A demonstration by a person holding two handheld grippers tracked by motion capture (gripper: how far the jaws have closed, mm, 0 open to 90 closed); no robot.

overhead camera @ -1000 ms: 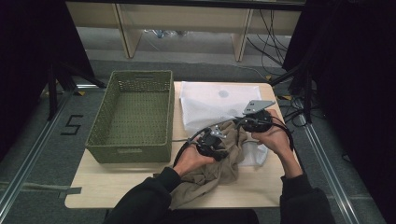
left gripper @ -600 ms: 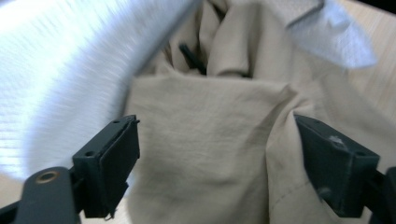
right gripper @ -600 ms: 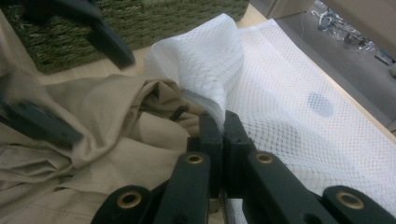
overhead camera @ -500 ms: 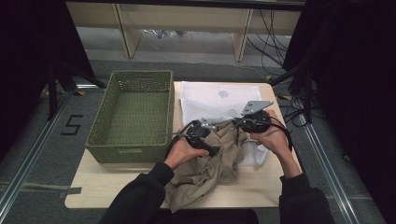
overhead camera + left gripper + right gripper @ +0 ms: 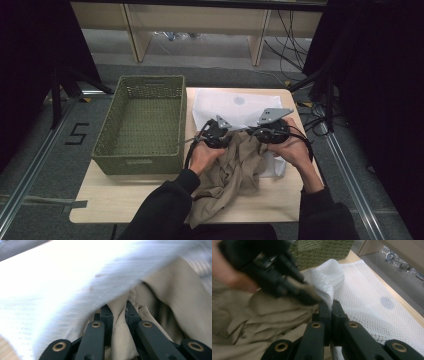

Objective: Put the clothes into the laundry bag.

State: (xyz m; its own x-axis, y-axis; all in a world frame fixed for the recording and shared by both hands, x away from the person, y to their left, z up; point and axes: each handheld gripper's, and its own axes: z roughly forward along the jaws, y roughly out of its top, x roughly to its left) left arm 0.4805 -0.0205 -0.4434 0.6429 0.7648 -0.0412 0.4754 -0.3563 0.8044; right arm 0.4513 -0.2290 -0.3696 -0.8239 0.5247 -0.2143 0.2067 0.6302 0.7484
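the limp, light beige garment (image 5: 235,167) lies bunched at the table's (image 5: 120,200) near edge, partly on the white mesh laundry bag (image 5: 240,105), best handled by folds: the left gripper (image 5: 117,315) has just been closing and pinches a fold, while the right gripper (image 5: 331,307) is clamped on the bag's rim.

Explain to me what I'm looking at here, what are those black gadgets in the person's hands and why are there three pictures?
A person sits at a wooden table and holds a hand-operated clamp tool in each hand. Each tool has two black jaws. One camera looks down from above; the other two ride on the tools and look along their jaws. On the table stand a green basket, a white mesh laundry bag and a beige garment. The left gripper has just been closing and pinches a fold of the beige garment. The right gripper is shut on the edge of the white mesh laundry bag. It looks as if the garment is being put into the bag.
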